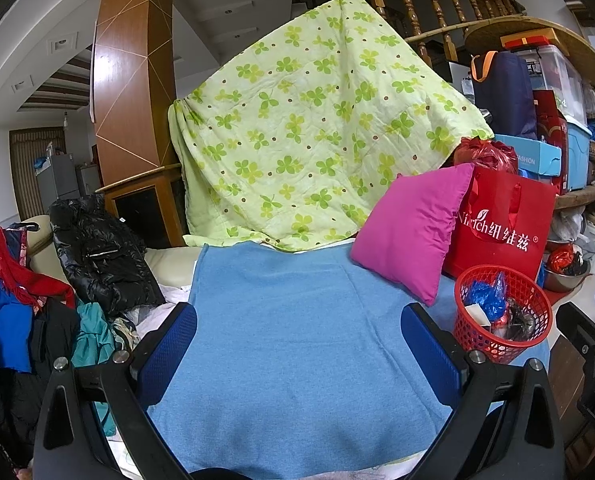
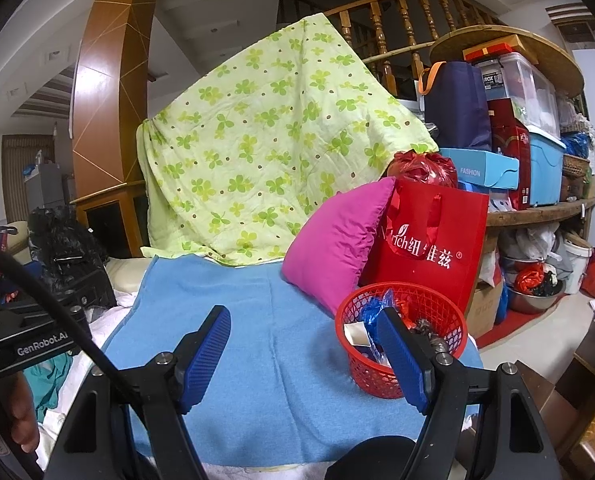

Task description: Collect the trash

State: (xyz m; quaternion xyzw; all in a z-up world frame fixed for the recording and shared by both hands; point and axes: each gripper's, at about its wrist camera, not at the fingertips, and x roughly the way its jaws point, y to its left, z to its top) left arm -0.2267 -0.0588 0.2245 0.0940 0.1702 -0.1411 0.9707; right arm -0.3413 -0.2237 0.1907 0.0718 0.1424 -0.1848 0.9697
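**Collecting looks close to finished: basket loaded, blue cloth bare**

Judging progress from the red basket (image 2: 401, 344), which serves as the landmark: nearest the cameras, both claws hang empty. The left claw (image 1: 297, 356) is spread wide over the blue towel (image 1: 297, 340), well to the left of the basket, with nothing between its blue pads (image 1: 169, 356). The right claw (image 2: 305, 360) is likewise released and carries nothing; its right-hand finger stands in front of the basket's near rim in the right wrist view, but whether it touches the rim I cannot tell.

The basket sits at the towel's right edge and already holds the trash (image 2: 377, 308): a crumpled blue plastic wrapper, a white scrap of paper and some dark and reddish bits, all inside the mesh wall. To the left of the basket, the towel's visible surface shows no loose litter.

Just behind the basket lean a magenta pillow (image 2: 337, 240) and a red shopping bag (image 2: 429, 244), and farther back left a green clover quilt (image 2: 265, 140) is draped over something hidden.

My reading: the gathering stage appears done or nearly so. What may remain is a check of the clothes pile (image 1: 57, 280) far left of the basket, where any scrap would be hard to make out.
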